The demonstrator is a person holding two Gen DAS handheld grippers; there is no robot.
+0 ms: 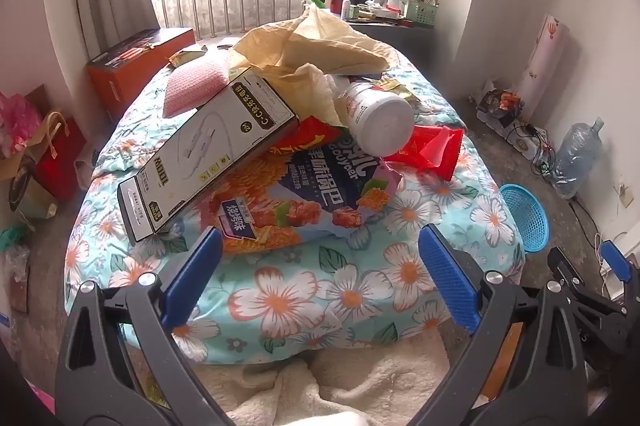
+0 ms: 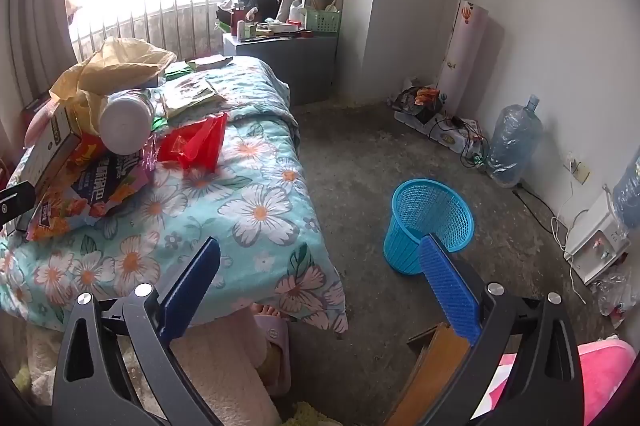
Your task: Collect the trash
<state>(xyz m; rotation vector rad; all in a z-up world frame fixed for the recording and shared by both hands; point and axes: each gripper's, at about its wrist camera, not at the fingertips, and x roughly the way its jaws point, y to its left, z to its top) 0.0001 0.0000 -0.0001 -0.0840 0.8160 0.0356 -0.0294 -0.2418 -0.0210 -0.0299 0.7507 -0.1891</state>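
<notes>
With both grippers' fingers spread wide and empty, the snack bag (image 1: 304,194) lies just above the left gripper (image 1: 320,254), the nearer one; the right gripper (image 2: 320,258) faces the floor beside the bed.

Trash pile (image 1: 280,130) lies on bed (image 1: 340,290); basket (image 2: 428,222) stands right.

Turquoise quilt (image 1: 360,290) with white-and-orange flowers, blue mesh basket (image 2: 430,222) at three o'clock of it, red plastic bag (image 1: 432,150), yellow bag (image 1: 316,46), white bottle (image 1: 380,114), pink pad (image 1: 196,86), orange box (image 1: 136,66)
</notes>
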